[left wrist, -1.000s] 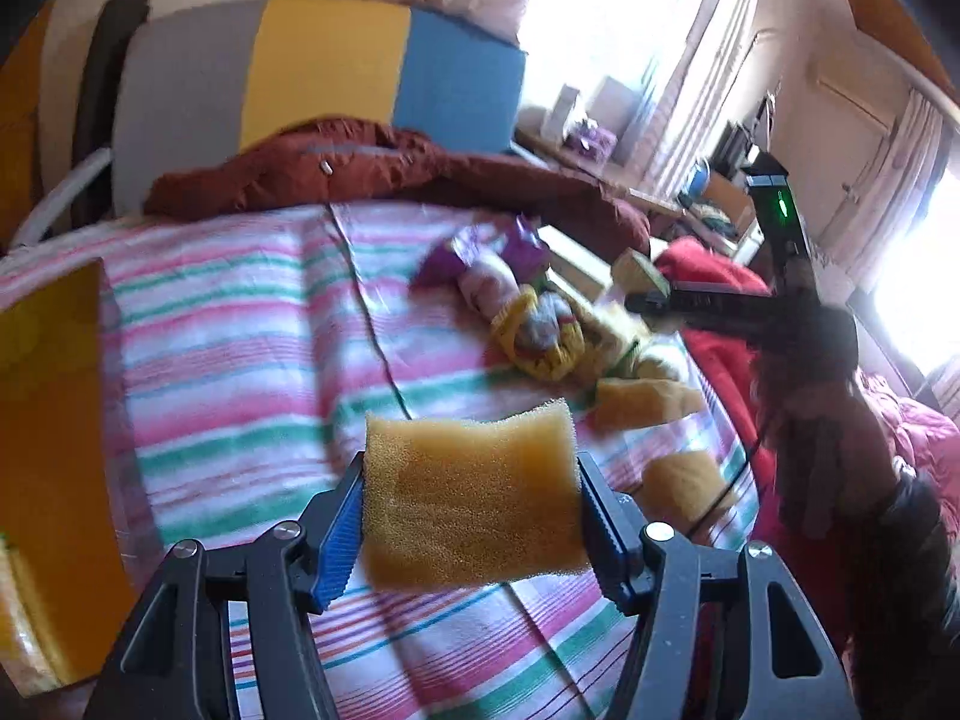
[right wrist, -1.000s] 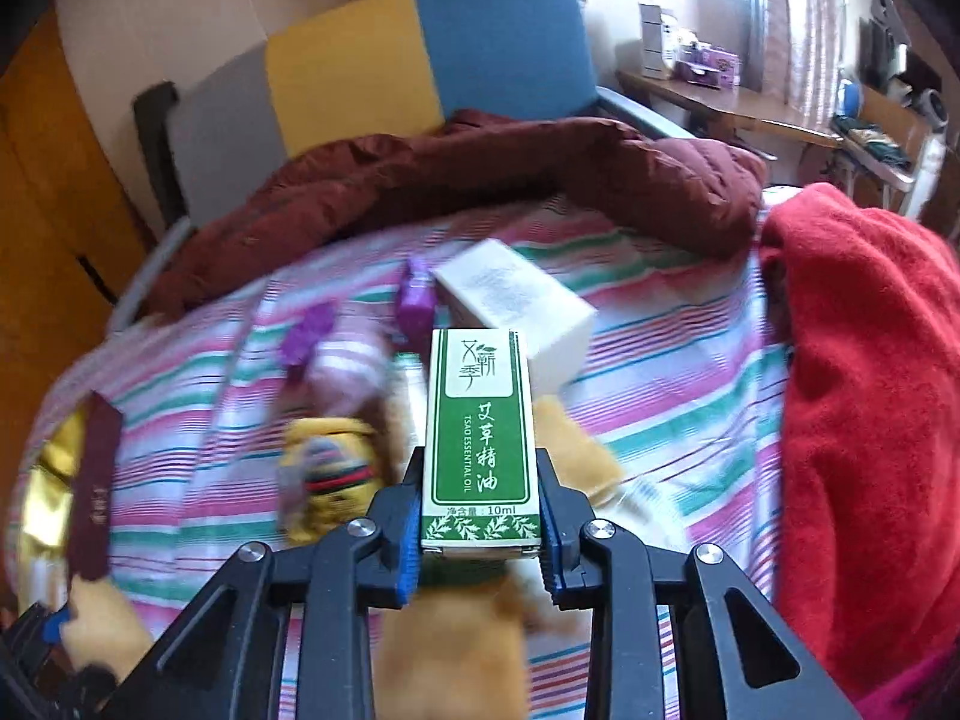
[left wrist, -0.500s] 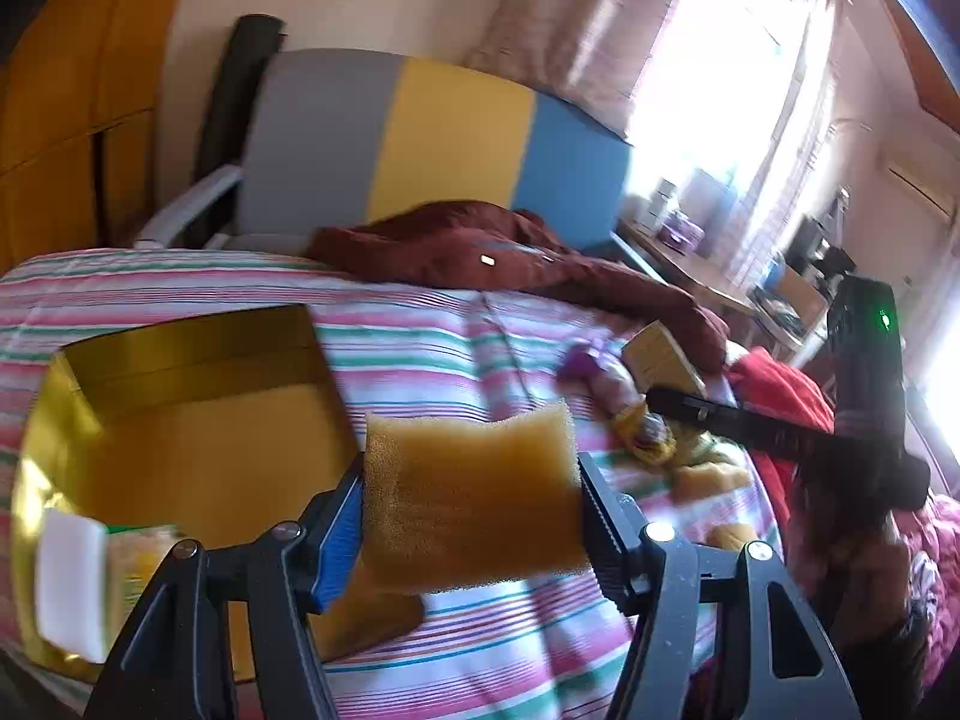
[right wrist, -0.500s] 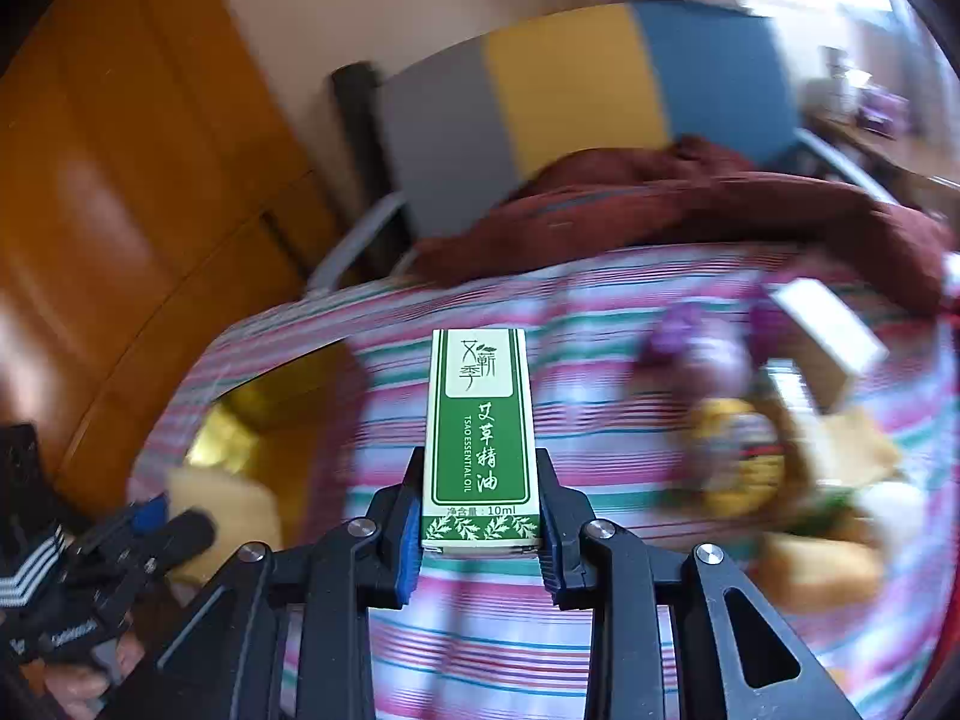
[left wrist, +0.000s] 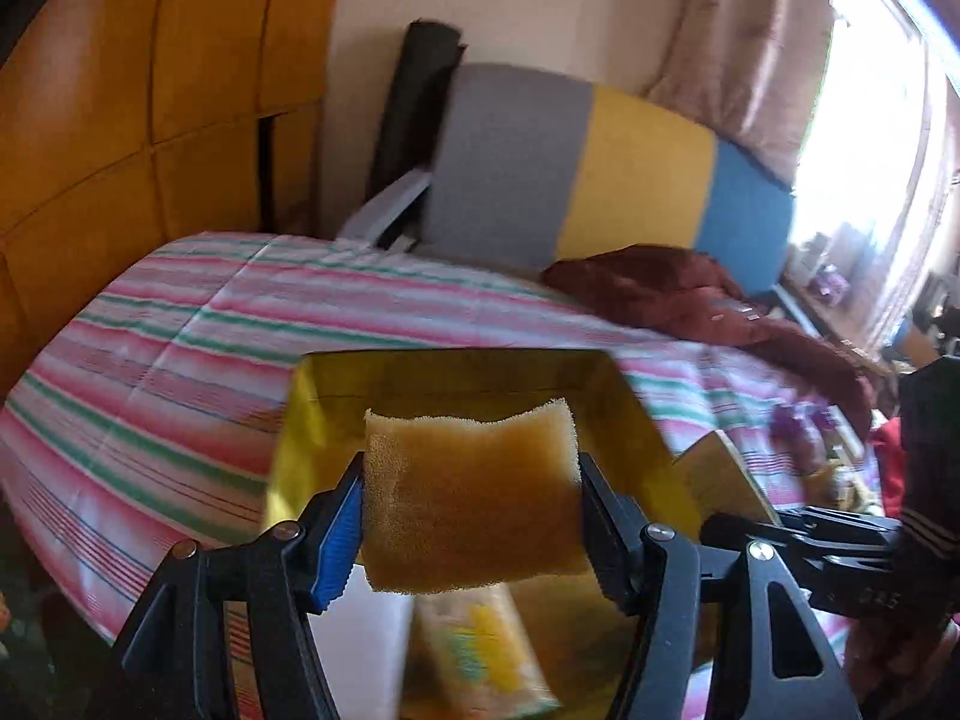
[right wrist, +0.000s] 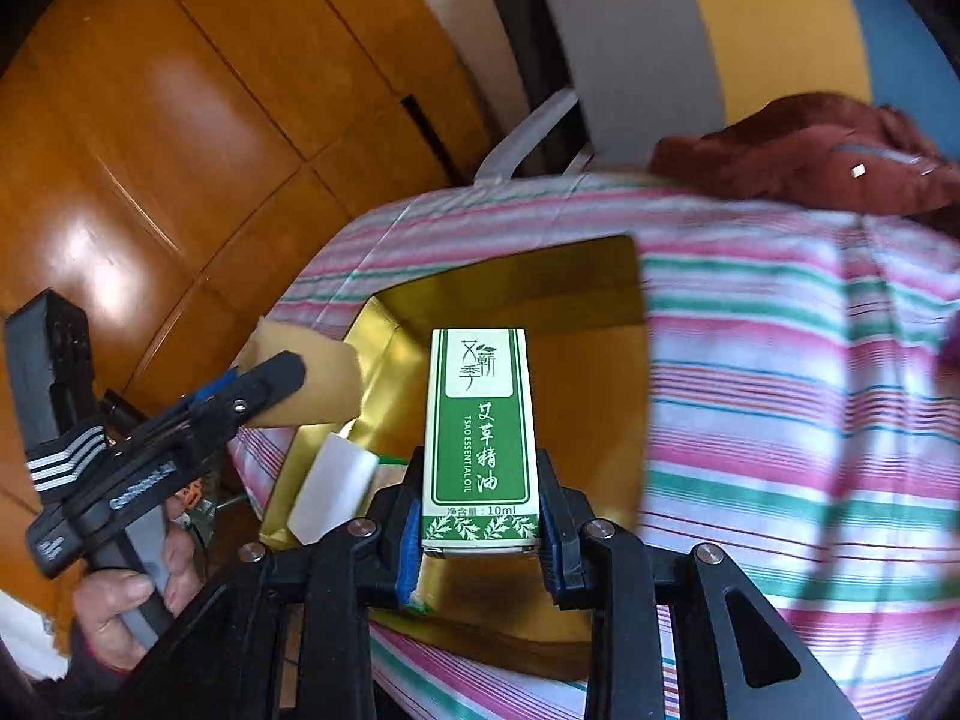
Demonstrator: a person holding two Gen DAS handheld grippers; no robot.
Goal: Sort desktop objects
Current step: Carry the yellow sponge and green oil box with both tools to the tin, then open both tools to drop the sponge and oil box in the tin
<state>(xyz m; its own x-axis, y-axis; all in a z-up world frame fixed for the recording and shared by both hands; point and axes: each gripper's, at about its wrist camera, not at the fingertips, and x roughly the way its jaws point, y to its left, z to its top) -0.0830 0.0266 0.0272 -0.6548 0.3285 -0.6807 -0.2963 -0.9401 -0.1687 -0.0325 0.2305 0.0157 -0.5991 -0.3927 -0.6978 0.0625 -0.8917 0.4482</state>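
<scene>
Left gripper (left wrist: 471,516), angling downward, is clamping a yellow foam sponge block (left wrist: 471,498) above the open gold cardboard box (left wrist: 456,369); right gripper (right wrist: 480,513), likewise tilting down, is squeezing a green-and-white essential-oil carton (right wrist: 478,432) over that box.

**Clearance around the gold box**

The gold box (right wrist: 384,324) stands open at the top on the striped cloth (right wrist: 780,396); its far half is bare; a white block (right wrist: 333,489) and a yellow packet (left wrist: 480,654) occupy its near end; the left gripper (right wrist: 282,384) with its sponge (left wrist: 468,498) overhangs the left wall; the striped cloth right of the box lies free; the wooden panelling (right wrist: 180,120) closes the left side; a dark red garment (right wrist: 810,150) bounds the far edge.
</scene>
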